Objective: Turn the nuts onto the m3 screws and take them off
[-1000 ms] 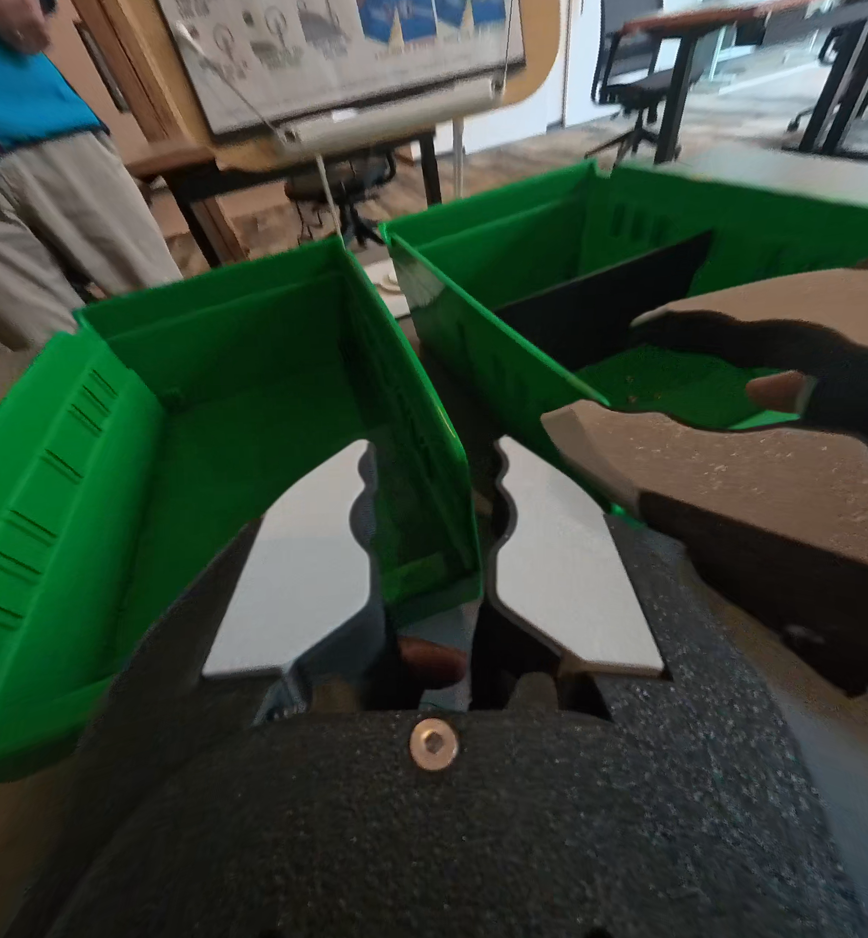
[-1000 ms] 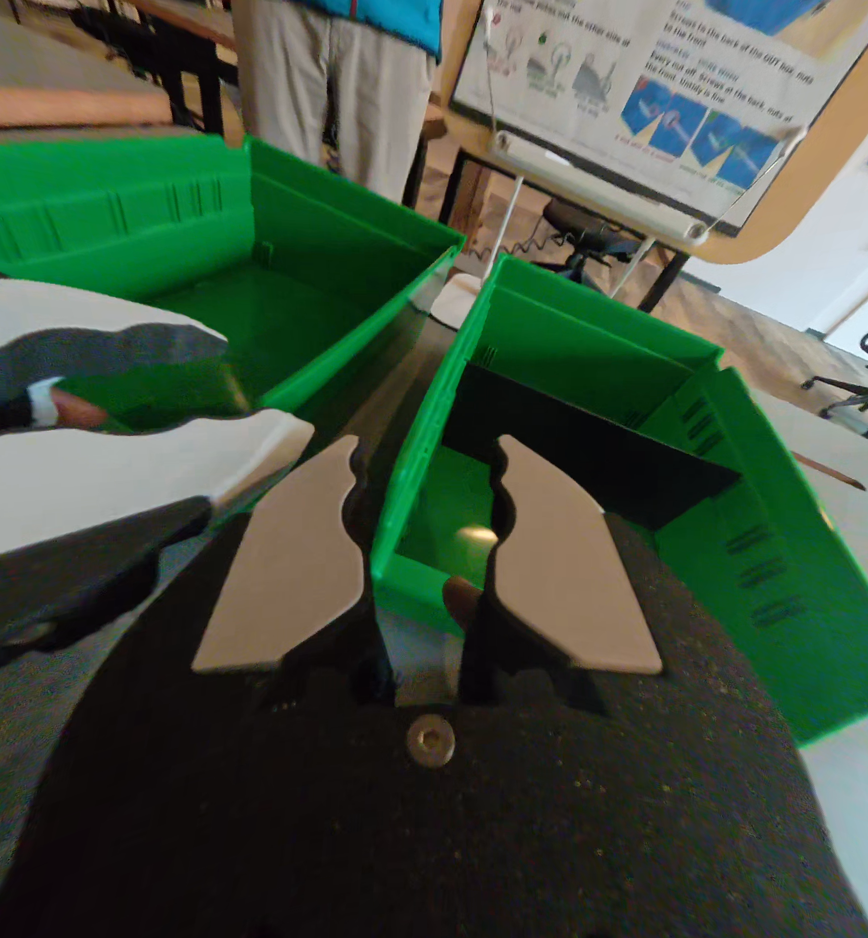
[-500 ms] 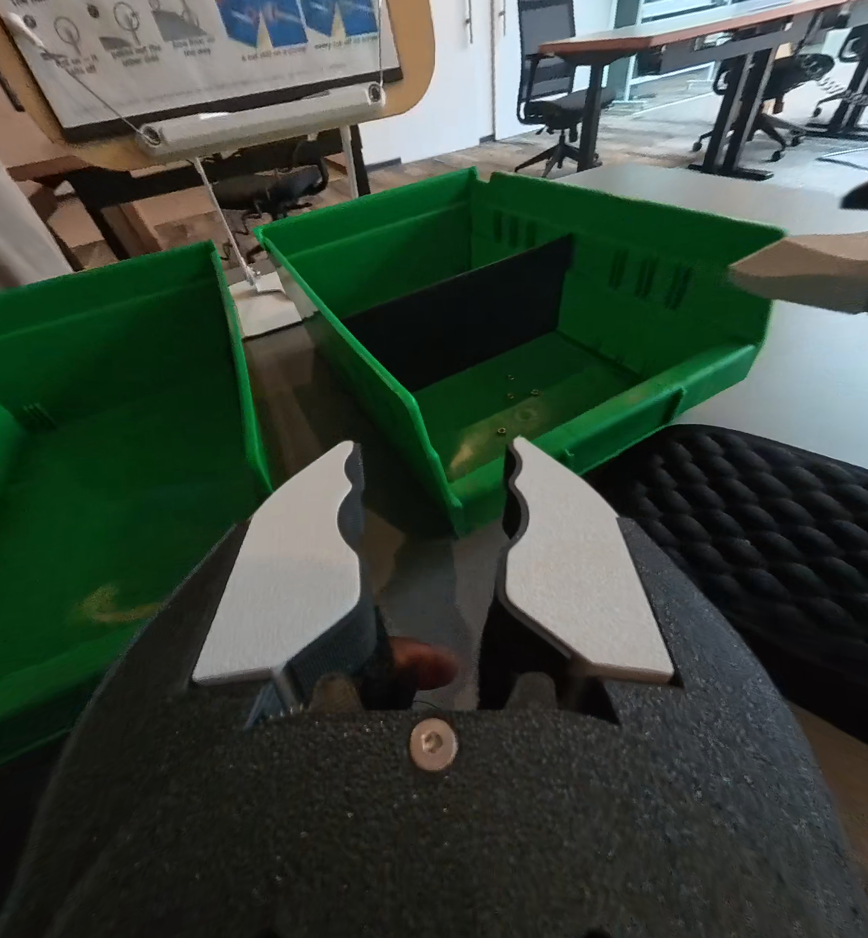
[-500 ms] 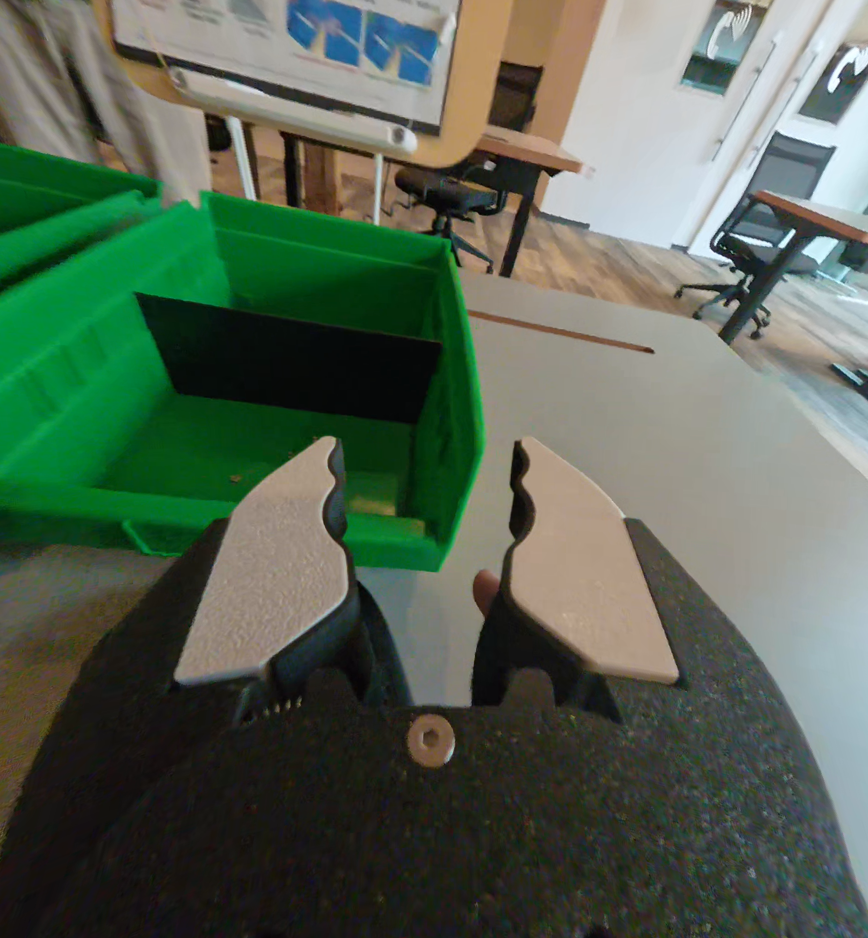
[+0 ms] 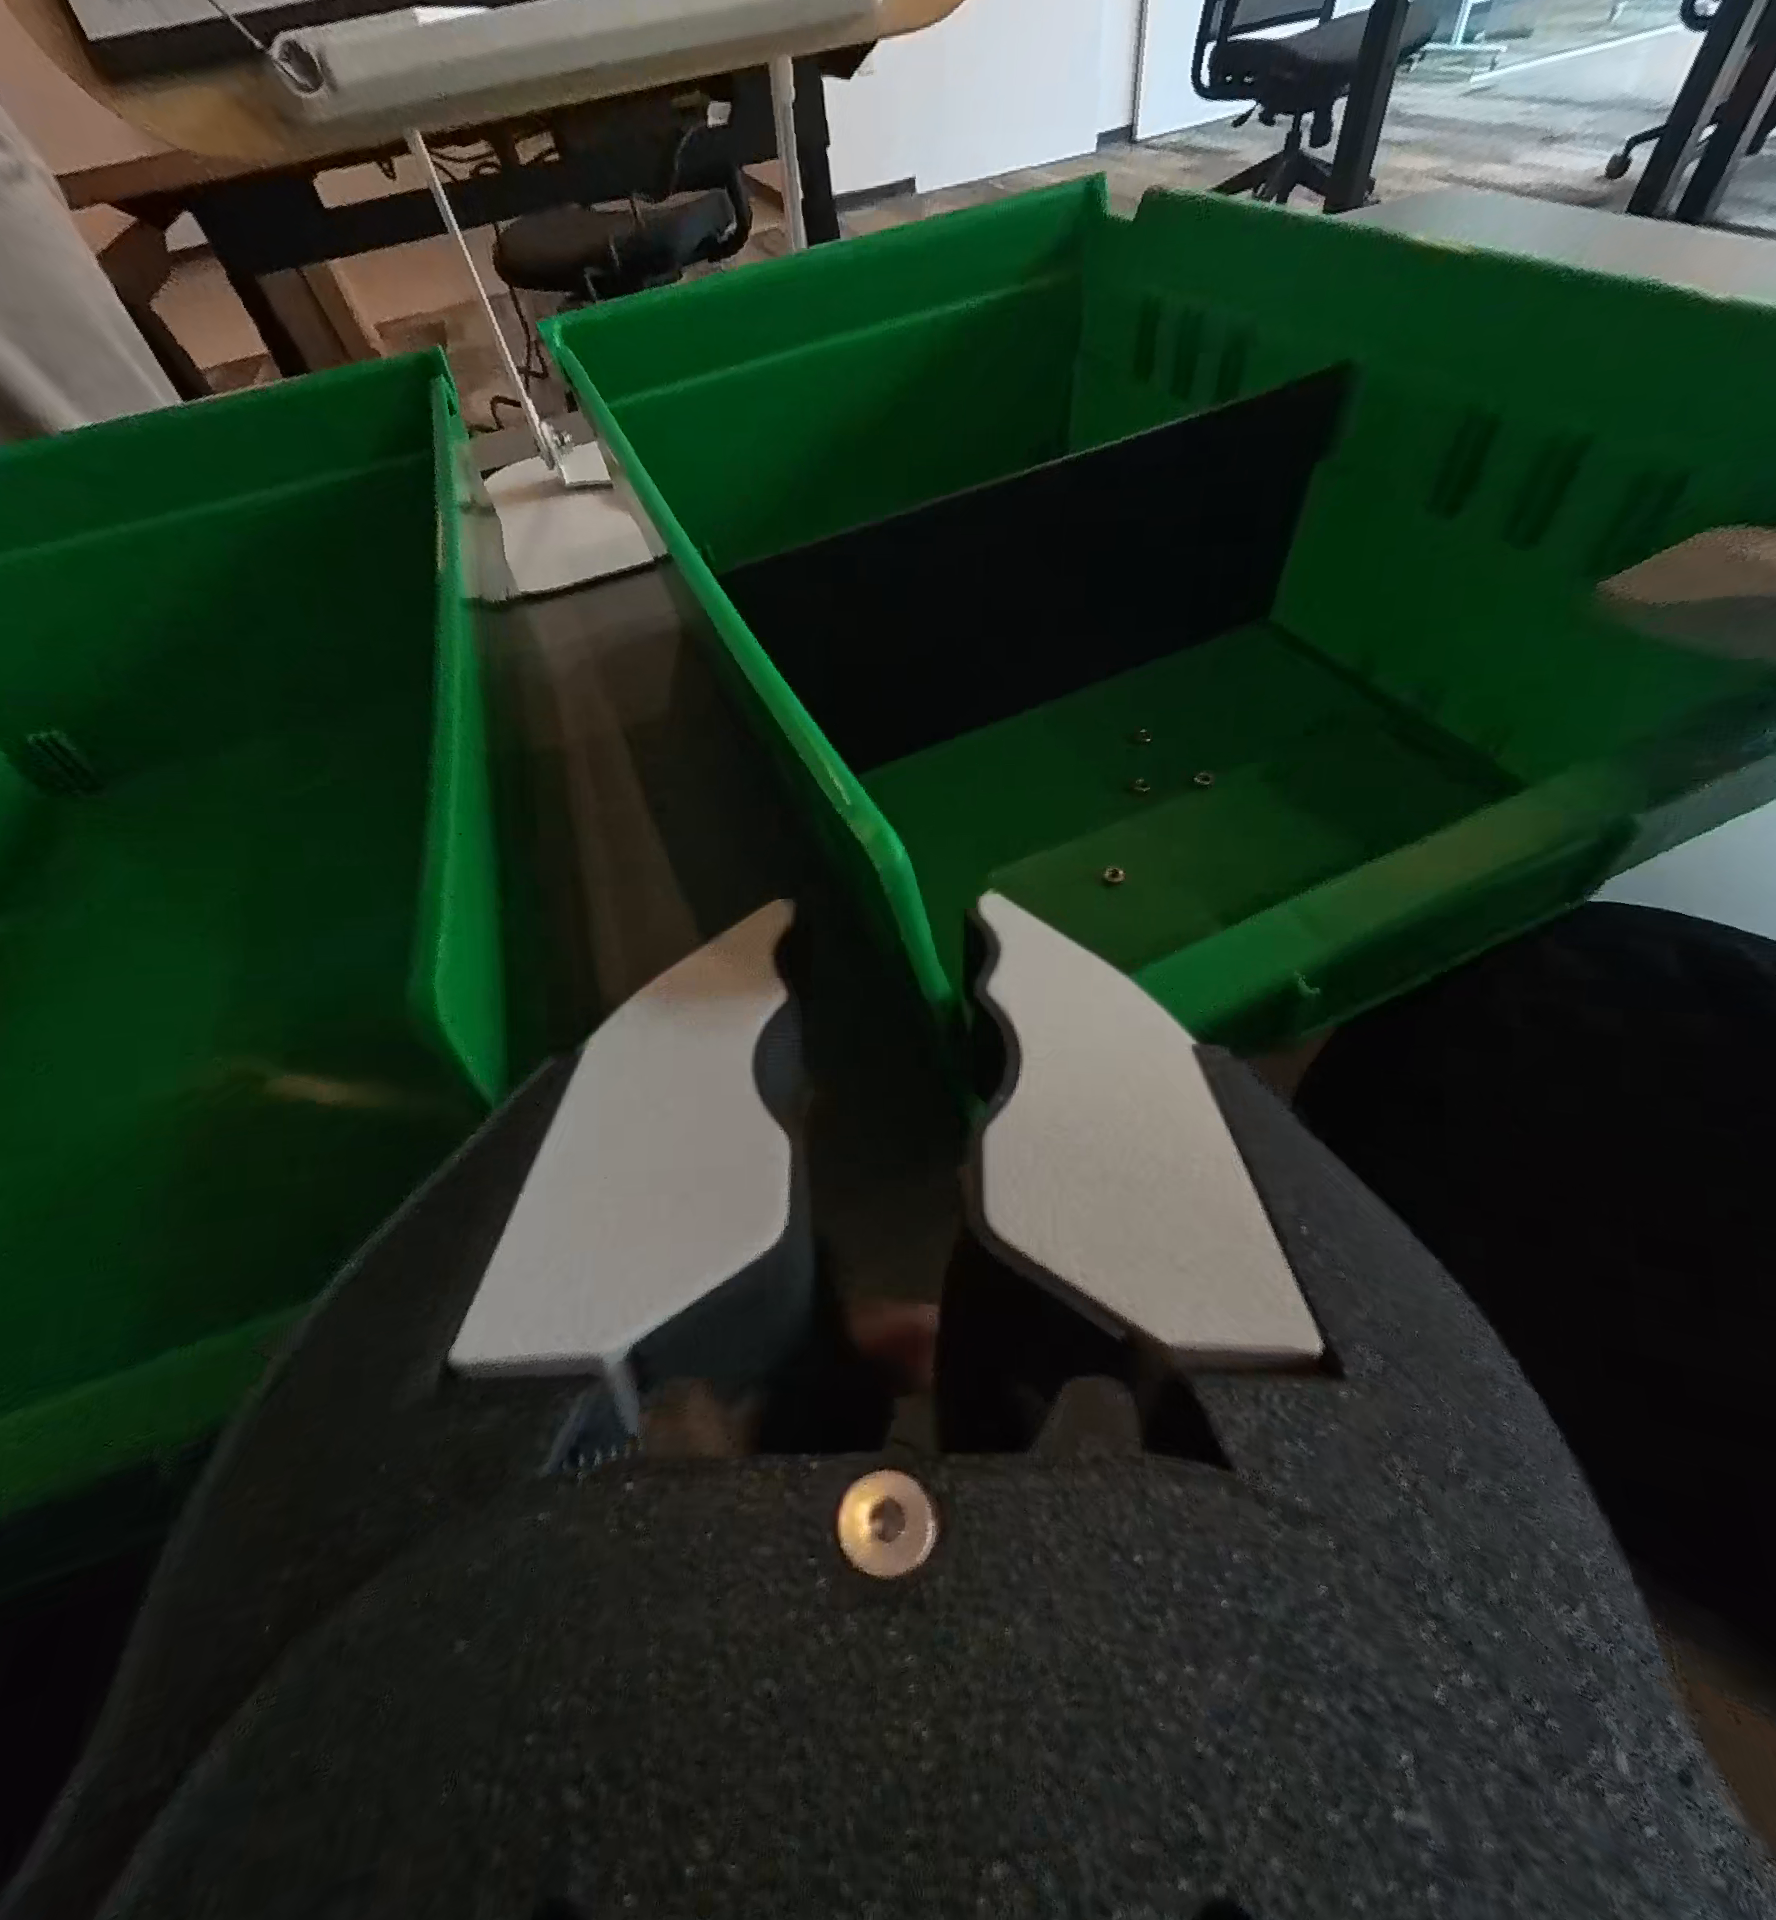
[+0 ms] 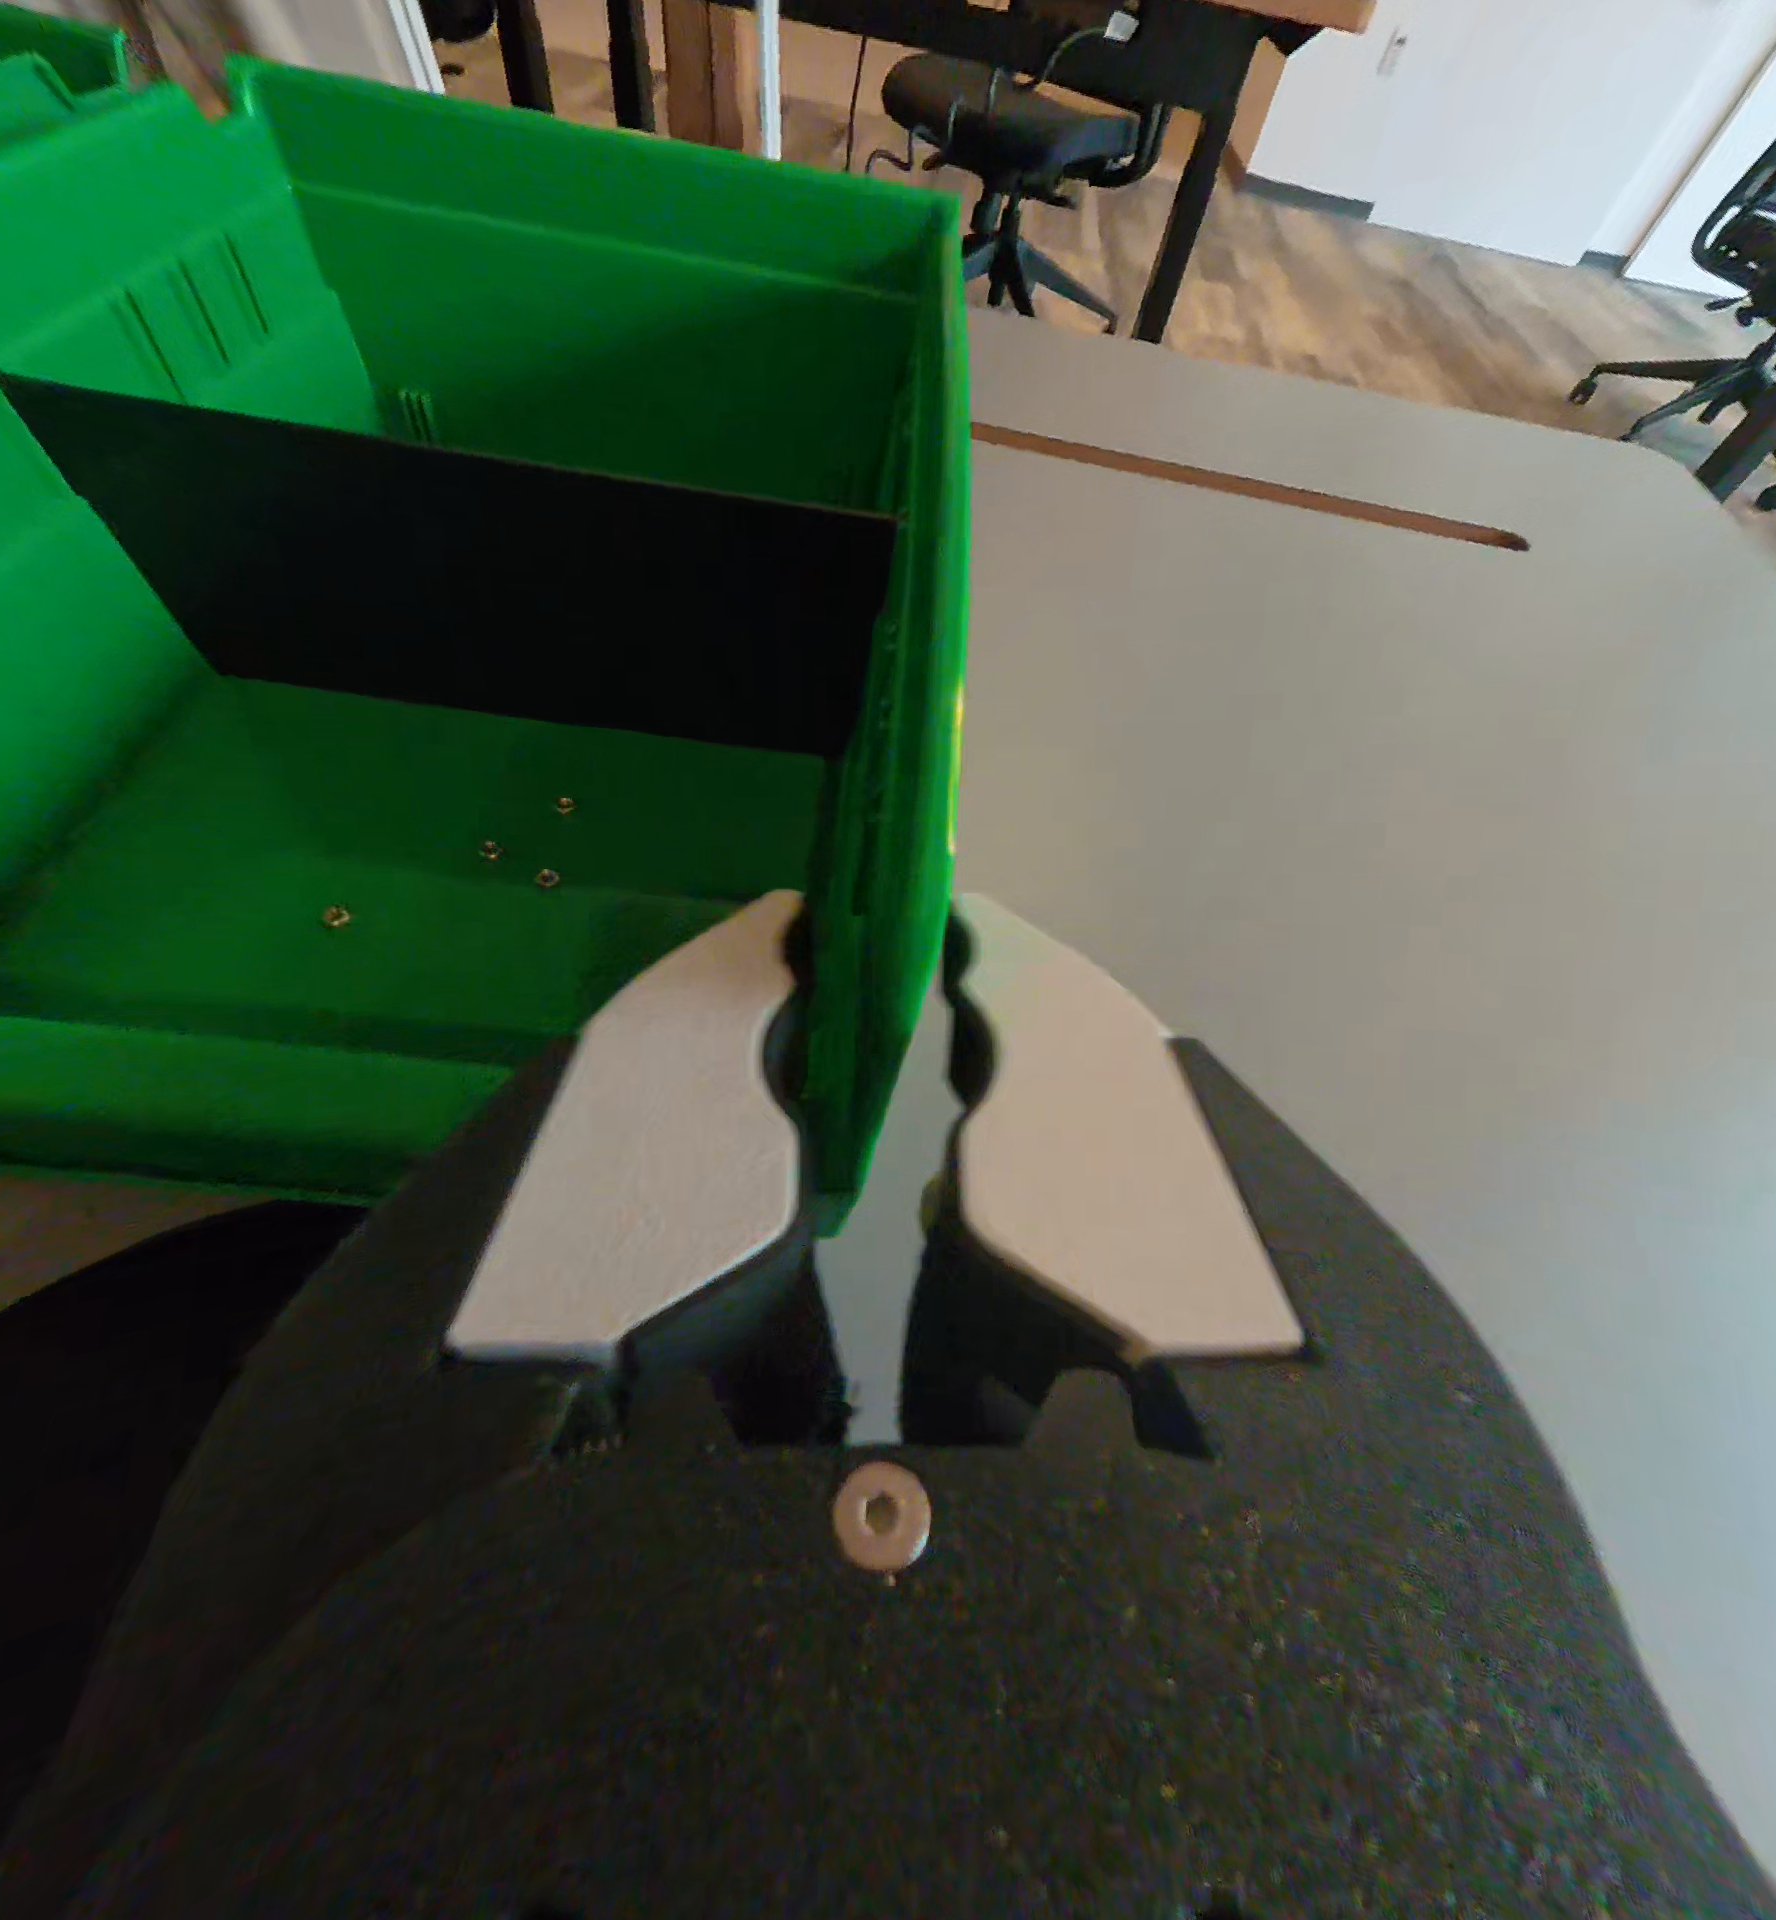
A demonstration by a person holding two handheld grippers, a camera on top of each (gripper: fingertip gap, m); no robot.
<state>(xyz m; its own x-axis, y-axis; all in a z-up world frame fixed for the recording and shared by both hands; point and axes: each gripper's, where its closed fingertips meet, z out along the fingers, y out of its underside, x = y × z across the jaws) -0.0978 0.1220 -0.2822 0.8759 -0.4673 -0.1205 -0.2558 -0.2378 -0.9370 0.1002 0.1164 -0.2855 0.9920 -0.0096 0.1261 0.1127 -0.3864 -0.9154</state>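
- Left gripper: jaws narrowed astride the left side wall of the right-hand green bin, at its front corner. The right finger lies against the wall's inner face; whether the left finger touches the outer face cannot be told.
- Right gripper: jaws narrowed astride the same bin's right side wall at the front. The left finger sits against the inner face and the right finger next to the outer; a firm clamp cannot be confirmed.
- Nuts: four small brass-coloured pieces, loose on the bin floor in the front compartment, three close together and one nearer the front lip. Same four in the right wrist view. Neither gripper touches them.
- Screws: none made out in either view.
- Black divider: upright across the bin, closing off the rear compartment.
- Second green bin: to the left, set apart by a strip of bare table.
- Black mat: dark textured pad in front of the right-hand bin, at the table's near edge.
- Table: grey, matt, with a narrow brown slot in its top.
- Display board: on a stand behind the bins, its base plate between them.
- Room: office chairs, dark-legged desks, wood-pattern floor, white walls.
- Person: partly visible at far left, in grey trousers.
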